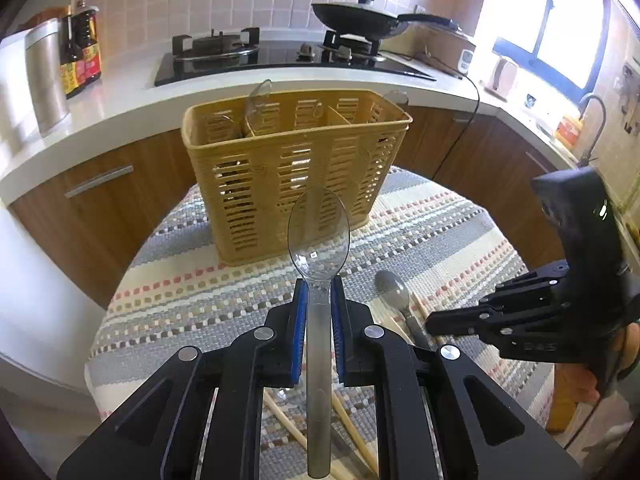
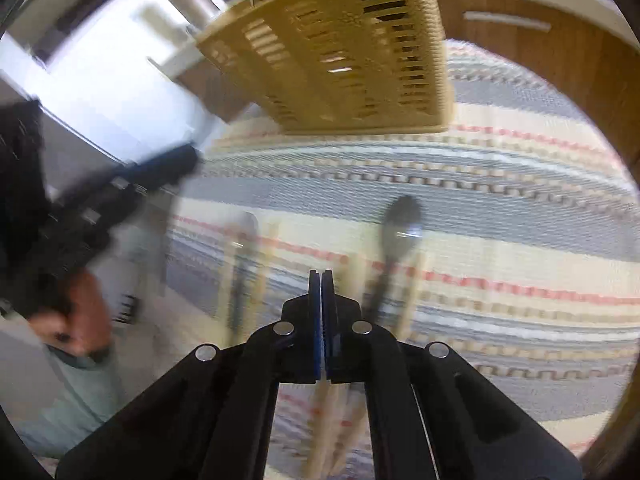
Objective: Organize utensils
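left gripper (image 1: 319, 300) is pinching a clear spoon (image 1: 319, 236) by its handle, bowl pointing far toward the caddy (image 1: 294, 176), probably so it drops in handle-first or tips over the rim. right gripper (image 2: 321, 280) is sitting closed on nothing above the cloth (image 2: 500, 208). chopsticks (image 2: 352, 276) and a grey spoon (image 2: 400, 220) are lying just under it, waiting. only the left view is showing the caddy's dividers and a clear spoon already inside; the right view is blurred but showing another utensil at left.
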Motion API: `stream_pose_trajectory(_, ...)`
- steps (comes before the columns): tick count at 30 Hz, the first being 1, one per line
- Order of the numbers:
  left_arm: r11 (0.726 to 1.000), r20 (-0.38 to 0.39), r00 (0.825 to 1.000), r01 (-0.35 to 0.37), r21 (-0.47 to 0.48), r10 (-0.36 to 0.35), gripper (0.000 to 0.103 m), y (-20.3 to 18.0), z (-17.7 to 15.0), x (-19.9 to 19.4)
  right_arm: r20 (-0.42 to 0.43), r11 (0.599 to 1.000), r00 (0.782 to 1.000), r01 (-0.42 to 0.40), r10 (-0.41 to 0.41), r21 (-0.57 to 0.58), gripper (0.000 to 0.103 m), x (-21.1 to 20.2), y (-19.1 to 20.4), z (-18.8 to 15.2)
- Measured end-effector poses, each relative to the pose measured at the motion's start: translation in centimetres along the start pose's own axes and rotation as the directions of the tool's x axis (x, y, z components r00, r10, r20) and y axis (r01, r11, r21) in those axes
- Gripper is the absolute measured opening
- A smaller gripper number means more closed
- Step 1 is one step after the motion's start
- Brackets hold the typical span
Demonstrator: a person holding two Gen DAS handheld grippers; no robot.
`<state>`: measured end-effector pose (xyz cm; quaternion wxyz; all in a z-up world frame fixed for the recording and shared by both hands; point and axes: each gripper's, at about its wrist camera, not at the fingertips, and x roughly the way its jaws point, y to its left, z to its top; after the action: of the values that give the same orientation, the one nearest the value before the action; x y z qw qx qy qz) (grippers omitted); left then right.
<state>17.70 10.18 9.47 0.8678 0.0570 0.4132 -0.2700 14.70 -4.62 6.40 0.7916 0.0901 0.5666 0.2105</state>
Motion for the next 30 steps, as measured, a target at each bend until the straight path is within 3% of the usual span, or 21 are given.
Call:
stream_pose_trajectory(2,1.0,0.011,1.0,0.0,0.001,0.0,0.01,0.1,-0.1,-0.3,-0.034,0.996,0.995,0.094,-0.094,0.01,0.001,0.8,-0.7,-0.5)
stream_pose_trajectory(4,1.0,0.014,1.0,0.002,-0.006,-0.002,0.01,0.3,-0.3,-0.5,-0.09,0.991,0.988,0.129,-0.125,0.046,0.001,1.6,-1.3,-0.7)
stream_pose_trajectory(7,1.0,0.022,1.0,0.015,-0.019,-0.014,0.01,0.5,-0.6,-0.7,-0.123,0.993,0.991,0.062,-0.05,0.096,0.001,1.5,-2.4,-1.3)
stream_pose_trajectory(9,0.999,0.03,0.999,0.028,-0.026,-0.028,0.01,0.7,-0.8,-0.9,0.01,0.989,0.999,-0.053,0.052,0.138,0.001,-1.4,-2.5,-1.6)
stream_pose_trajectory(10,0.999,0.037,0.999,0.031,-0.026,-0.03,0.01,0.8,-0.9,-1.1,0.069,0.992,0.997,-0.047,0.039,0.114,0.001,-2.9,-2.2,-1.7)
stream_pose_trajectory(11,0.999,0.043,0.999,0.031,-0.023,-0.03,0.01,0.7,-1.0,-1.3,0.136,0.997,0.99,0.019,-0.029,0.072,0.001,-4.6,-1.5,-2.1)
stream_pose_trajectory(13,0.999,0.059,0.998,0.031,-0.015,-0.03,0.01,0.6,-1.0,-1.9,0.177,0.994,0.979,0.101,-0.105,0.028,0.011,-5.9,-0.6,-3.1)
stream_pose_trajectory(15,0.999,0.07,0.997,0.032,-0.012,-0.031,0.01,0.5,-1.0,-2.3,0.101,0.993,0.988,0.114,-0.116,0.025,0.046,-5.0,-0.6,-3.7)
stream_pose_trajectory(17,0.999,0.083,0.996,0.037,-0.011,-0.036,0.01,0.3,-1.2,-2.8,0.065,0.993,0.993,0.099,-0.103,0.067,0.056,-3.7,-0.9,-4.4)
stream_pose_trajectory(19,0.999,0.091,0.995,0.04,-0.006,-0.04,0.01,0.0,-1.4,-3.2,0.024,0.982,0.985,0.171,-0.173,0.084,0.056,-2.1,-0.9,-4.4)
stream_pose_trajectory(21,0.999,0.093,0.995,0.039,0.002,-0.039,0.01,-0.2,-1.7,-3.5,-0.059,0.957,0.962,0.271,-0.267,0.098,0.056,-0.8,-1.6,-4.3)
stream_pose_trajectory(24,0.999,0.096,0.995,0.037,0.013,-0.038,0.01,-0.3,-1.9,-3.9,-0.159,0.954,0.953,0.278,-0.258,0.116,0.052,1.4,-2.2,-4.6)
stream_pose_trajectory(26,0.999,0.098,0.994,0.038,0.012,-0.039,0.01,-0.2,-2.0,-4.0,-0.175,0.95,0.947,0.29,-0.268,0.112,0.049,2.0,-2.2,-4.5)
stream_pose_trajectory(29,0.999,0.095,0.995,0.038,0.005,-0.038,0.01,0.2,-2.2,-3.9,-0.212,0.946,0.933,0.314,-0.291,0.085,0.034,3.3,-2.0,-4.4)
stream_pose_trajectory(30,0.999,0.094,0.995,0.037,0.003,-0.038,0.01,0.3,-2.2,-3.8,-0.22,0.944,0.93,0.319,-0.295,0.083,0.033,3.7,-1.9,-4.4)
